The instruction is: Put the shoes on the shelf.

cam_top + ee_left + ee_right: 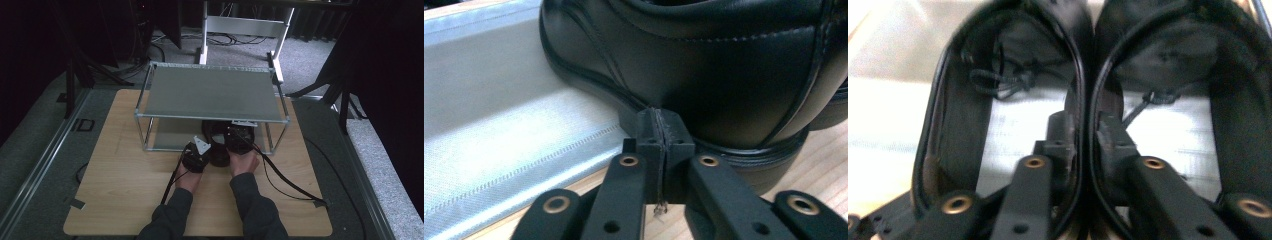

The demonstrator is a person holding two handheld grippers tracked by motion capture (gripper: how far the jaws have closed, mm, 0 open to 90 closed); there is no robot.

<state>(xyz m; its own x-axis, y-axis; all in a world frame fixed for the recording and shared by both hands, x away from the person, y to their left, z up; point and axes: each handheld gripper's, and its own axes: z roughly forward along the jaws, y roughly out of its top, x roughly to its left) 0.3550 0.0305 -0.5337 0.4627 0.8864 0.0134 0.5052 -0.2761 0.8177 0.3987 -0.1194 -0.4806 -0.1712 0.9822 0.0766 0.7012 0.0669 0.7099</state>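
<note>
Two black leather shoes (218, 150) stand side by side at the front of a metal rack's (212, 92) lower shelf (167, 140). My right gripper (1085, 135) reaches in from above, one finger inside the left shoe (948, 125) and the other inside the right shoe (1238, 125). Its pads lie against the two inner collar walls and pinch them together. My left gripper (663, 135) is shut with its tips touching and nothing between them, right at the heel of a shoe (724, 75). In the high view the left gripper (197, 155) sits beside the right gripper (239, 137).
The rack stands on a wooden table (125, 175), and its grey top shelf overhangs the shoes. The lower shelf's grey woven mat (499, 115) runs under the shoe's front. Cables (285, 180) trail across the table on the right.
</note>
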